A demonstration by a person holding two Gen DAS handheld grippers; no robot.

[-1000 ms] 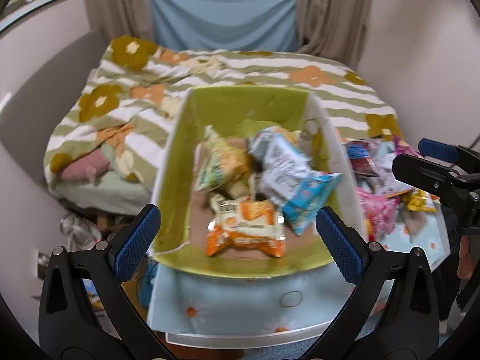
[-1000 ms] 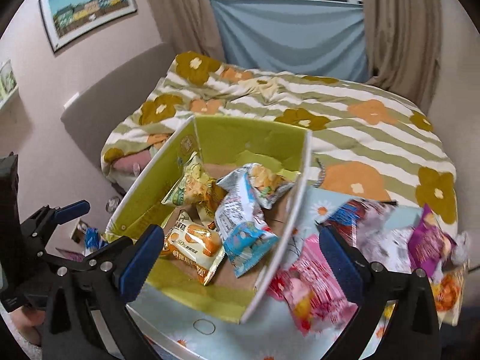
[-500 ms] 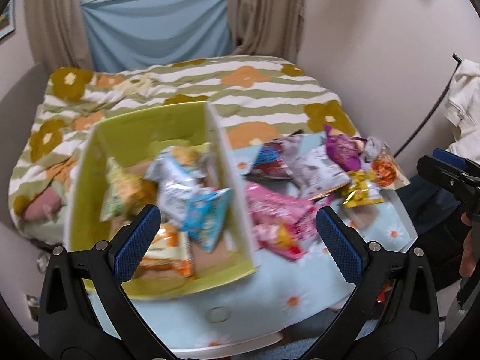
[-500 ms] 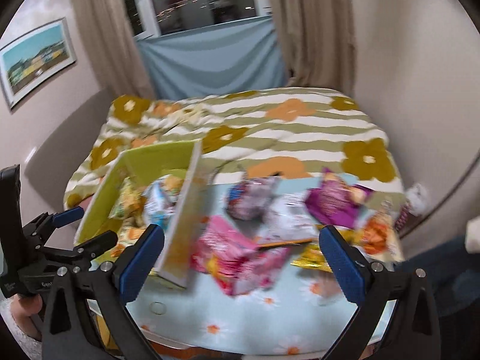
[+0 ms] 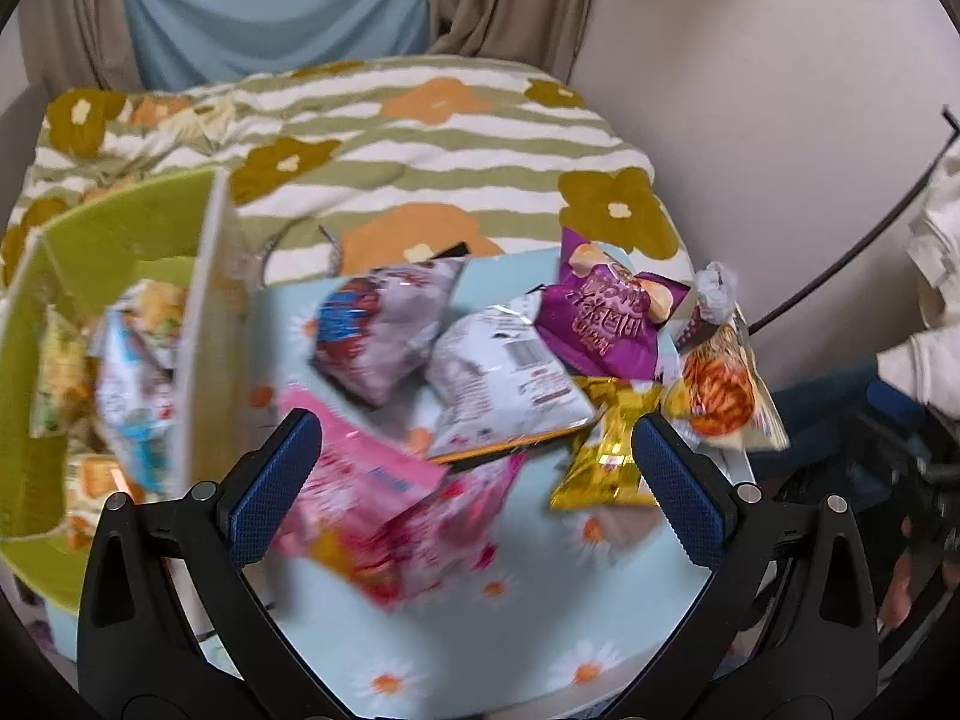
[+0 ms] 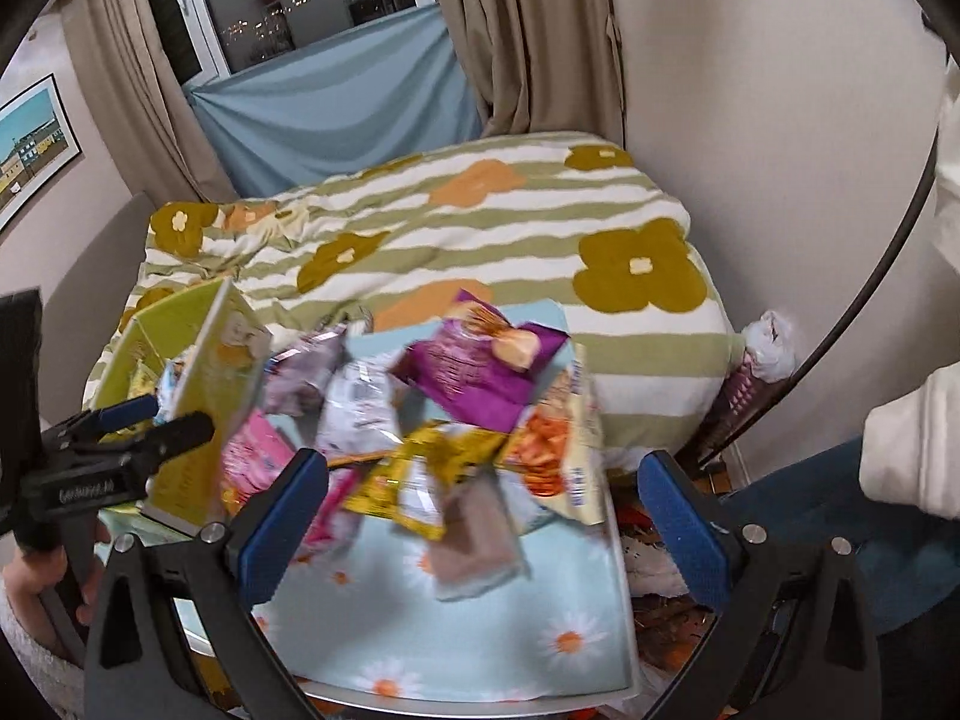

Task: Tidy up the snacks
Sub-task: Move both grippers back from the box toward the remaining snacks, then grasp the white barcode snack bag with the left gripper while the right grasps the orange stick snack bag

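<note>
A green box (image 5: 90, 240) with several snack bags inside stands at the left of a small table; it also shows in the right wrist view (image 6: 204, 396). Loose bags lie beside it: pink bag (image 5: 372, 492), white bag (image 5: 498, 378), purple bag (image 5: 606, 312), gold bag (image 5: 606, 456), orange-print bag (image 5: 720, 390). My left gripper (image 5: 474, 480) is open and empty above the pink and gold bags. My right gripper (image 6: 486, 504) is open and empty above the gold bag (image 6: 420, 474) and a brown packet (image 6: 474, 534).
The table has a pale blue daisy cloth (image 5: 468, 648). A bed with a striped flower quilt (image 5: 420, 144) lies behind it. A wall (image 5: 750, 90) is at the right. The person's sleeve (image 6: 912, 444) is at the right edge.
Both views have swung right, from the green box to the loose bags on the table. Both grippers stay open and empty.
</note>
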